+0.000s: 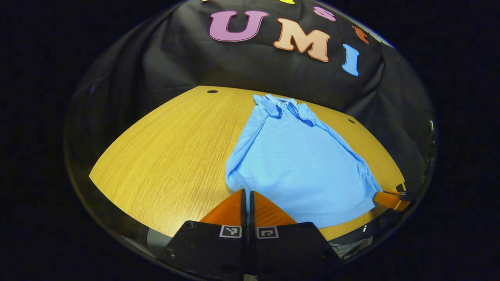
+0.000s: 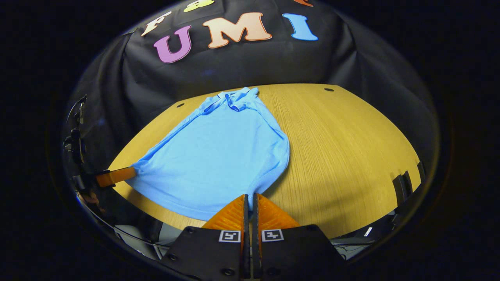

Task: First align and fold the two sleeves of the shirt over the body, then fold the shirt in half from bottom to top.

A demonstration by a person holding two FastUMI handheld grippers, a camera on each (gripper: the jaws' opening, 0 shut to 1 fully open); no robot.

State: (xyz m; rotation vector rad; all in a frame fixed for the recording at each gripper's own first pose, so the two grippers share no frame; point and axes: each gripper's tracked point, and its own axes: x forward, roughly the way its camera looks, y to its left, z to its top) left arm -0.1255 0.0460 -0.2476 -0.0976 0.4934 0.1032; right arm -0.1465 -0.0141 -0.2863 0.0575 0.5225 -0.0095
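- We see a wooden counter (image 1: 164,156) with a light, yellowish grain, its far edge meeting the wall.
- We see small dark round holes in the counter top: one near the far left corner (image 1: 212,91) in the left gripper view, one near the far edge (image 2: 329,89) in the right gripper view.
- Behind the counter hangs the black cloth wall (image 2: 351,58), creased and draped.
- At the counter's right edge in the right gripper view we see dark notches (image 2: 402,185).
- Below the near edge we make out some cables (image 2: 129,234), too dim to tell more.

Nothing readable is showing up here, honestly; the shirt (image 1: 297,164) is lying plain, no print or tag I can make out.
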